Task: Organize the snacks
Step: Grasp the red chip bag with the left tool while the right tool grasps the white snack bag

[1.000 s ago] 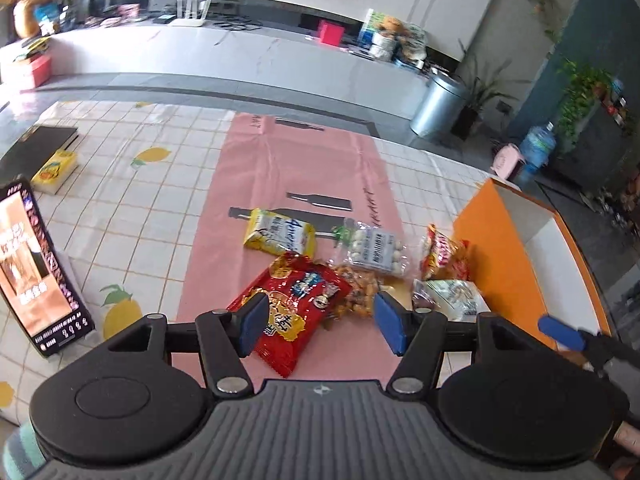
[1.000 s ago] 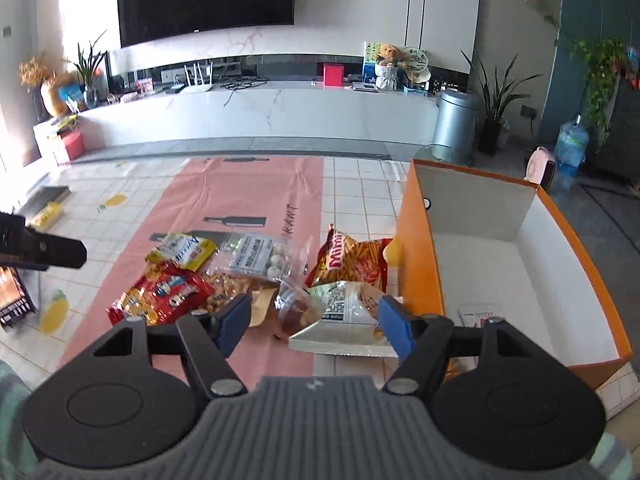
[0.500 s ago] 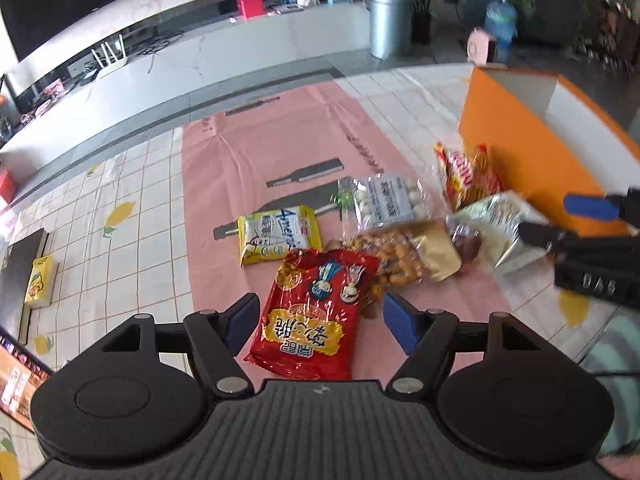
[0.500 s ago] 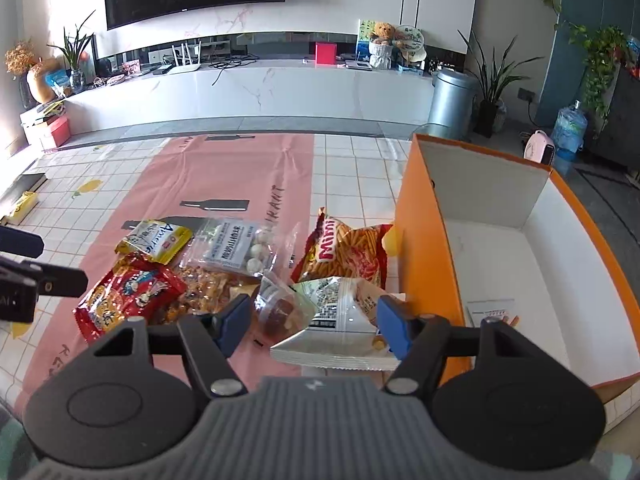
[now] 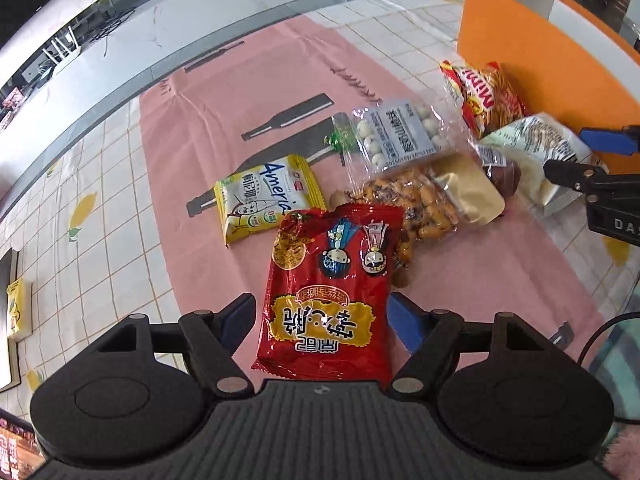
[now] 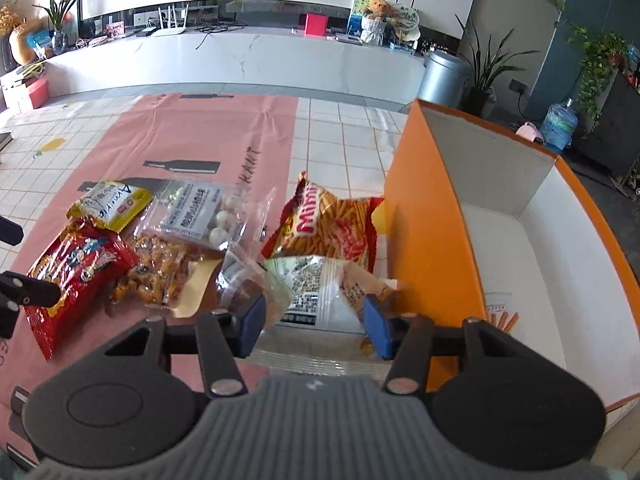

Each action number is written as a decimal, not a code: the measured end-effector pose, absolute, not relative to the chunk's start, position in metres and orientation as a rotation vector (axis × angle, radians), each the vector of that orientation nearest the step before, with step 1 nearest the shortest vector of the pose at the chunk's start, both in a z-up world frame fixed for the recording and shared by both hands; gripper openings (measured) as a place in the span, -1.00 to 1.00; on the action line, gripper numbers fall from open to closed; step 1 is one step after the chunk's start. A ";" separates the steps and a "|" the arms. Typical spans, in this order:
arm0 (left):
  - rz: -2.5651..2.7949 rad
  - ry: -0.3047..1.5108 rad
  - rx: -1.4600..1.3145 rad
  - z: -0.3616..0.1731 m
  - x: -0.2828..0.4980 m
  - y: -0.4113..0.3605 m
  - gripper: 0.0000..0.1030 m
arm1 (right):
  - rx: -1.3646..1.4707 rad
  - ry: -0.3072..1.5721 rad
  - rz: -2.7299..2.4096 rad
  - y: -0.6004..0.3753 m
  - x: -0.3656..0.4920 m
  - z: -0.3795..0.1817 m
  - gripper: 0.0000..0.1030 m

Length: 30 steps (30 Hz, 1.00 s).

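Observation:
A red snack bag (image 5: 332, 288) lies on the pink mat (image 5: 248, 92). My left gripper (image 5: 322, 320) points down over it, its jaws wide and still opening, one finger on each side of the bag without pressing it. My right gripper (image 6: 314, 326) straddles a white and green packet (image 6: 316, 292) beside the orange box (image 6: 432, 216). Its jaws are closing and the pads sit at the packet's edges. A yellow packet (image 5: 268, 196), a clear bag of white balls (image 5: 400, 132), a nut bag (image 5: 424, 208) and an orange stick-snack bag (image 6: 332, 224) lie between.
The orange box has white inner walls and a leaflet (image 6: 498, 312) on its floor. A small clear bag with something brown (image 6: 244, 280) touches my right gripper's left finger. A yellow carton (image 5: 18, 308) lies at the table's left edge.
My left gripper sank and rolled toward the red bag, its jaws widening until the bag lay between them. My right gripper dropped onto the white and green packet and its jaws narrowed.

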<state>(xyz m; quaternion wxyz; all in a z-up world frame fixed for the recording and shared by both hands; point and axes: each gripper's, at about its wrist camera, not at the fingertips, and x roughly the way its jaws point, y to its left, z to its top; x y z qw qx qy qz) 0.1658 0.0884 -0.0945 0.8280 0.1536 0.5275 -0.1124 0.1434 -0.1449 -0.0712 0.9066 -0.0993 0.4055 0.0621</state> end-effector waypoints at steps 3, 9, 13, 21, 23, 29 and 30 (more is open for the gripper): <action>-0.259 1.131 0.341 -0.102 0.168 0.086 0.70 | -0.209 0.825 0.145 -0.144 0.139 -0.073 0.00; -0.258 1.171 0.316 -0.112 0.182 0.086 0.72 | -0.155 0.846 0.155 -0.146 0.147 -0.076 -0.06; -0.240 1.166 0.315 -0.119 0.184 0.088 0.75 | -0.107 0.884 0.151 -0.152 0.151 -0.084 -0.08; -0.184 1.144 0.288 -0.126 0.186 0.089 0.72 | -0.098 0.869 0.150 -0.154 0.151 -0.090 -0.14; -0.169 1.146 0.265 -0.126 0.187 0.090 0.56 | -0.100 0.881 0.150 -0.154 0.151 -0.091 -0.22; -0.117 1.124 0.312 -0.120 0.176 0.079 0.37 | -0.116 0.881 0.148 -0.155 0.149 -0.091 -0.33; -0.114 1.117 0.306 -0.118 0.174 0.078 0.36 | -0.112 0.880 0.148 -0.156 0.149 -0.090 -0.35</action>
